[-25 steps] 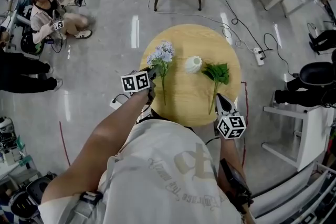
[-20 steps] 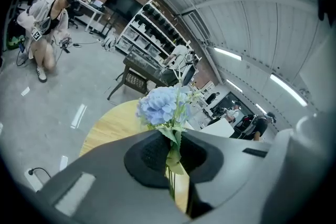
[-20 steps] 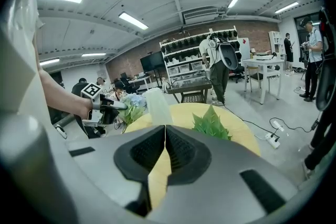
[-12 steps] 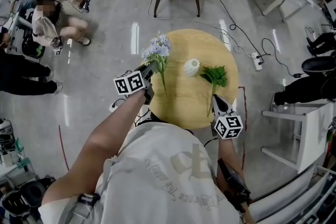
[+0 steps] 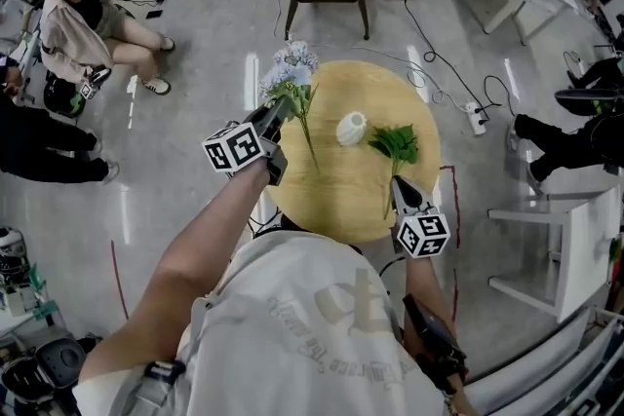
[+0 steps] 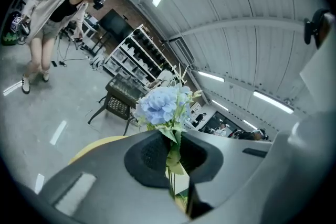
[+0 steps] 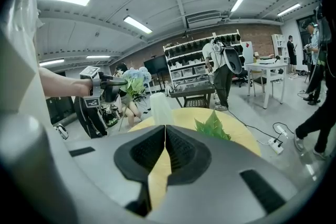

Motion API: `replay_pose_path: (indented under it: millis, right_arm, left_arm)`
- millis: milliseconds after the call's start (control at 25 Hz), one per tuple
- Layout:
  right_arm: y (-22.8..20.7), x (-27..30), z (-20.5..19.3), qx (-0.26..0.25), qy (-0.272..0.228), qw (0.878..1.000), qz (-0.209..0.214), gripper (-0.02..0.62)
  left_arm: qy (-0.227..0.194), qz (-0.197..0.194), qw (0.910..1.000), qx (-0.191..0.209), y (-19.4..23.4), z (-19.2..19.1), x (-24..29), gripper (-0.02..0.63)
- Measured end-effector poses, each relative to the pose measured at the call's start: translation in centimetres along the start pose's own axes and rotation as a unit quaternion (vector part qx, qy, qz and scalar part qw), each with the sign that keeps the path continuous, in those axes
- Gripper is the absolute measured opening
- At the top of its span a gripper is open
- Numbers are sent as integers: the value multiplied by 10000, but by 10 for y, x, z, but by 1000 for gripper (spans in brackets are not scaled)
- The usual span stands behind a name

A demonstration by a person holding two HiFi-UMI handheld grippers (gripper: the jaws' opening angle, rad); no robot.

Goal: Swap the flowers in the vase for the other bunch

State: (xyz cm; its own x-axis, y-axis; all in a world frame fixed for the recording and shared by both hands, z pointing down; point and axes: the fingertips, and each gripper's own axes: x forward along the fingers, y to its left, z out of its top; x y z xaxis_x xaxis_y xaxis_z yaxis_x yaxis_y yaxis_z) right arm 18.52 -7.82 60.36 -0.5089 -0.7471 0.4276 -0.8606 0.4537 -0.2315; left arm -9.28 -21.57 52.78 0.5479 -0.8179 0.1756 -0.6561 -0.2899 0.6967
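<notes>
At the left, the left hand-held gripper (image 5: 276, 115) was pinching the blue bunch (image 5: 292, 71) low on its green stems. The left gripper view showed the stems caught between the two dark pads with the pale blue heads standing up beyond them. The bunch hung in the air over the left edge of the round wooden desk (image 5: 336, 205), its stems slanting down toward the desktop, and it touched neither the desk nor the vase.

Near the middle of the desk stood the white vase (image 5: 351, 128), upright. Nothing rose from its mouth in the head view or the right gripper view, so it looked empty.

Just right of the vase, the green bunch (image 5: 398, 143) lay flat on the desk. Its leaves were beside the vase and its stem ran back toward the near edge.

At the right, the right hand-held gripper (image 5: 402, 193) sat close to the end of that stem. Its jaws were pressed together and nothing showed between them.

As a judgement, the swap stood about halfway. The vase had been cleared, one bunch lay set aside and the other was in hand. Carrying the blue bunch over the vase, lowering its stems into the mouth and letting go remained to be done.
</notes>
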Motion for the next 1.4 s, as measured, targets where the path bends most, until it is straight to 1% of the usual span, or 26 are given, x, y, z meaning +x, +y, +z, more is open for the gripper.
replay_pose_path:
  millis: [280,600,1120,1400]
  right_arm:
    - [0,-1,3,-44,-71,10000,45,8]
    - [-1,-5,3,6,-117,9999,35,8]
    - [-6,-8,0,55,-121,9999,2,8]
    - [-2,-9,1,98,-131,9999,-57,8]
  left_arm:
    - [-286,-265,9990,195,-27,31,7,21]
    - [-613,-631,9951,459,-67,69,21,21]
    - [-736,-1194,9865,841,-121,82,58,21]
    - [-743,-1427,9806,1118,-137,88,70,21]
